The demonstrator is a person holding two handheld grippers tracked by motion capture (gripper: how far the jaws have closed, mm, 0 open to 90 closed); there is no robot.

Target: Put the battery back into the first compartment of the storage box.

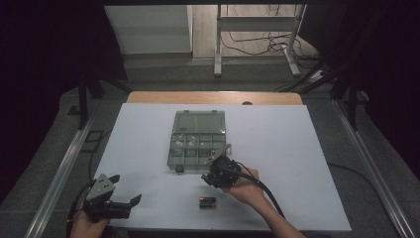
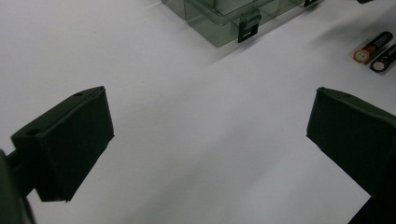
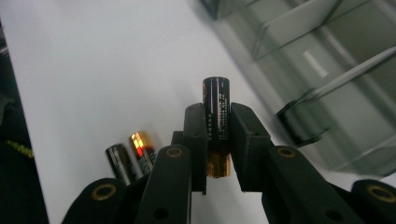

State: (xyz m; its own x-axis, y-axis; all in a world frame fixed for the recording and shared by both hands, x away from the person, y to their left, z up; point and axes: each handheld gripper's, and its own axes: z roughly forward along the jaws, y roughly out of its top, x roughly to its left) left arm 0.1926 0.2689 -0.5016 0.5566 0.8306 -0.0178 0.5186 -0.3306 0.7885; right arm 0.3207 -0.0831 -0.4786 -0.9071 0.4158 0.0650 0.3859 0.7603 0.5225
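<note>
Battery (image 3: 216, 112) between right claw (image 3: 217, 122) pads

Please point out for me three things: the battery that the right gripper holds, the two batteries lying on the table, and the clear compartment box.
Held battery (image 3: 216, 109): right gripper view, on its black body above the jaws.
Two loose batteries (image 1: 207, 202): high view, middle of the pair.
Clear compartment box (image 1: 199, 122): high view, on its open lid.

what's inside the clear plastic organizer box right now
The clear compartmented plastic organizer box lies open, lid folded back. Its front compartments look empty; small pale glints in the back row are too small to identify. The right gripper covers its near right corner.
</note>
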